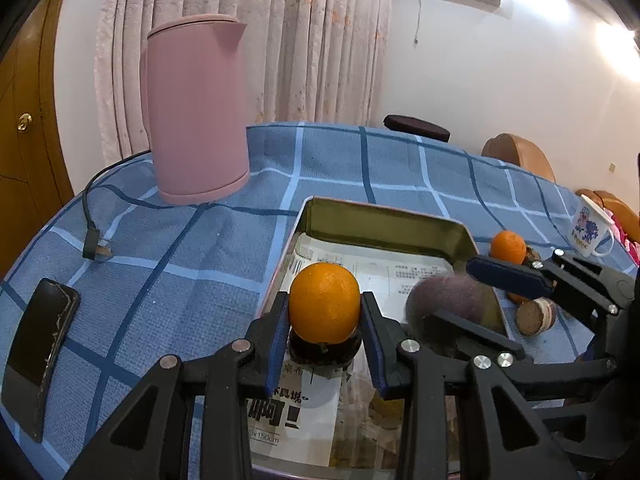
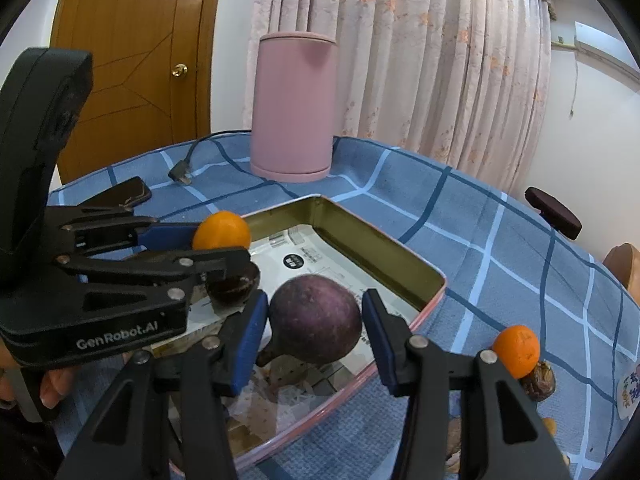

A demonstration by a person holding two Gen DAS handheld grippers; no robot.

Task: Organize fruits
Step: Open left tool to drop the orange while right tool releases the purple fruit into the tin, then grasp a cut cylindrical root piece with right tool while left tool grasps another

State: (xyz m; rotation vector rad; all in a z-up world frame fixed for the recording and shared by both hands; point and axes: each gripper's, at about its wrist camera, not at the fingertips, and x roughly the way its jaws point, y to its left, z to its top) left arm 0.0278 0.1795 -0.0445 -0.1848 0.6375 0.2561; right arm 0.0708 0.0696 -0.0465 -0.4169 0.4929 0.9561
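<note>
My left gripper is shut on an orange and holds it over the metal tin, just above a dark round fruit that lies in the tin. The same orange and dark fruit show in the right wrist view. My right gripper stands around a purple mangosteen over the tin, with a small gap at each pad. The mangosteen looks blurred in the left wrist view.
A pink kettle stands behind the tin, its plug on the blue checked cloth. A black phone lies at the left. Right of the tin are another orange, a brown fruit and a white mug.
</note>
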